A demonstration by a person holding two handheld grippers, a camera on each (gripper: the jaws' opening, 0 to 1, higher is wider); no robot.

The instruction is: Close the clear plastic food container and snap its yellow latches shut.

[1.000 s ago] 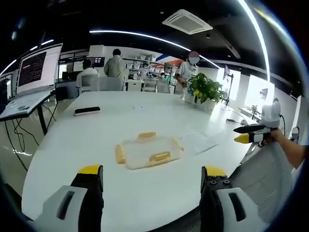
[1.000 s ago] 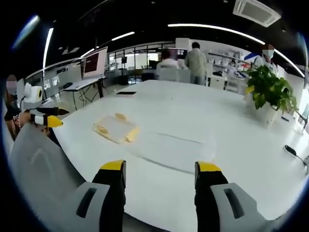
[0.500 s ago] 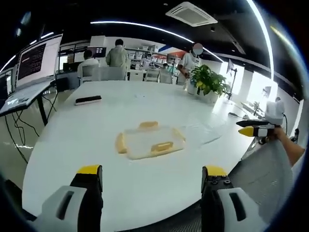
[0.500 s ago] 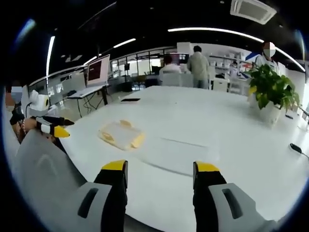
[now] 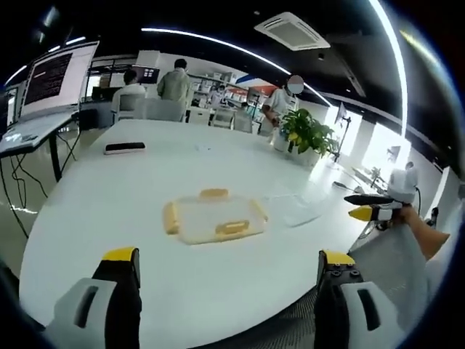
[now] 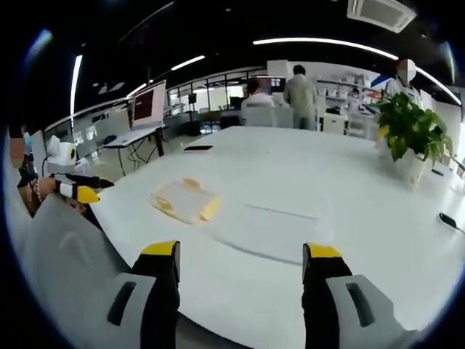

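The clear plastic food container (image 5: 211, 218) lies flat near the middle of the white table (image 5: 109, 189), with yellow latches (image 5: 231, 228) on its sides. My left gripper (image 5: 229, 258) hangs open short of the table's near edge, nothing between its jaws. Off to the right, a hand holds my right gripper (image 5: 370, 207) beyond the table's rim. From the right gripper view the container (image 6: 183, 201) sits left of centre, well ahead of my open right gripper (image 6: 240, 251). The left gripper (image 6: 73, 190) shows at the far left, apart from the table.
A clear flat sheet (image 5: 298, 207) lies beside the container. A black handset (image 5: 125, 147) rests further back. A potted plant (image 5: 309, 134) stands at the far right, a screen (image 5: 51, 80) on a side desk. People (image 5: 174, 83) are at the far end.
The jaws of both grippers have spread a little wider. Both views have shifted slightly with the hands. The container lies where it was.
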